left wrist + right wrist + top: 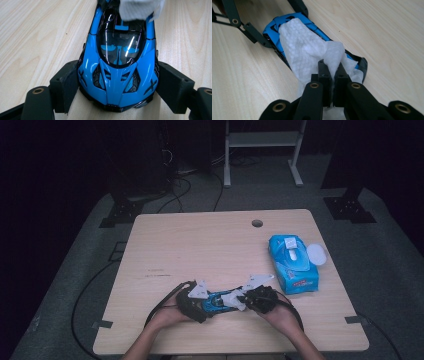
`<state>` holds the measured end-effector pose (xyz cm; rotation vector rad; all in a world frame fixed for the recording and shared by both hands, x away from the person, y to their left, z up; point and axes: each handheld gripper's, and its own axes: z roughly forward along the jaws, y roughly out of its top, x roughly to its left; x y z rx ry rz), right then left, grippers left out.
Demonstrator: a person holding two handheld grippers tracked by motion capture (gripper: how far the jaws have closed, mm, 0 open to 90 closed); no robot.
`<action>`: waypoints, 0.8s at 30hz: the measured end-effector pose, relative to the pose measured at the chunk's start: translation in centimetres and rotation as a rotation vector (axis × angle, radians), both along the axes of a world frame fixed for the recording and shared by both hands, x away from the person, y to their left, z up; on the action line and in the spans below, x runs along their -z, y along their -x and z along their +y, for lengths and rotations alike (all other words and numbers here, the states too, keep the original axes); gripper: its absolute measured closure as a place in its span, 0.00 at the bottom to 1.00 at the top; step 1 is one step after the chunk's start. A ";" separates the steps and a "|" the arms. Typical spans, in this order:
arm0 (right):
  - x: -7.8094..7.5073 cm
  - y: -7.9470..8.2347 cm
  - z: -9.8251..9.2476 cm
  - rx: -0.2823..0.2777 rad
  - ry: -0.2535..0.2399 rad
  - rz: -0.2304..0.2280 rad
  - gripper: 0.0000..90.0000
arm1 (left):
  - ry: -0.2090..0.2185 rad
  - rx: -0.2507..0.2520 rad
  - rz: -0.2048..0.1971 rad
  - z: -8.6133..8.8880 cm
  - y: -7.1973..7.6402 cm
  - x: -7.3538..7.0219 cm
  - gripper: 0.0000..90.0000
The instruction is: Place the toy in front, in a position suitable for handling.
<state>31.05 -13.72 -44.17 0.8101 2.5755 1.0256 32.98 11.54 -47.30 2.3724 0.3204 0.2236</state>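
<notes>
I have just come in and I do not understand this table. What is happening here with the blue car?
A person is cleaning a blue toy car on the wooden table with two hand-held grippers. The left gripper clamps the car's nose from both sides and holds it flat on the table. The right gripper is shut on a white wipe, which lies draped over the car's top. A blue pack of wipes, lid open, lies on the table to the right.
</notes>
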 end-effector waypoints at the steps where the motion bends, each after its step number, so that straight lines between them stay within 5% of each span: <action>1: 0.0 0.0 0.0 0.004 -0.006 0.002 0.97 | 0.001 -0.001 0.003 -0.1 0.0 0.0 0.27; 6: 0.1 0.6 1.9 -0.043 -0.004 -0.021 0.97 | 0.008 -0.003 0.005 0.0 0.0 0.1 0.27; 13: 0.3 0.0 -0.3 0.010 -0.017 -0.009 0.97 | 0.003 0.004 0.001 0.0 0.1 0.0 0.27; 20: 0.5 -0.2 -0.5 0.013 -0.022 -0.005 0.97 | 0.017 -0.001 0.034 0.8 0.0 0.2 0.26; 24: 0.6 -0.3 -0.7 0.019 -0.035 0.009 0.97 | 0.006 0.009 0.021 0.7 0.1 0.0 0.27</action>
